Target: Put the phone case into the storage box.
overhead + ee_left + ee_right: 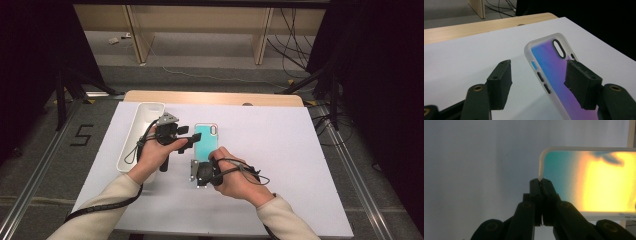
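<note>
A: What's nearest the camera?

B: The two sleeved forearms rising from the bottom edge, each hand holding a claw over the white tabletop.

A: Start at the left, then.

B: A long white tray lies along the left side of the tabletop. Just beside it is the left claw, pointing across toward the phone case. Its jaws stand partly apart; one is over the left edge of the case and the other is on the bare tabletop side, so that edge lies between them, with no pad pressing on it.

A: And the phone case itself?

B: It lies flat near the middle of the tabletop, camera hole at the far end. It looks teal from above and blue to purple from the left claw's camera.

A: The right claw?

B: The right claw is pinched fully together on the thin rim at the near end of the case.
</note>
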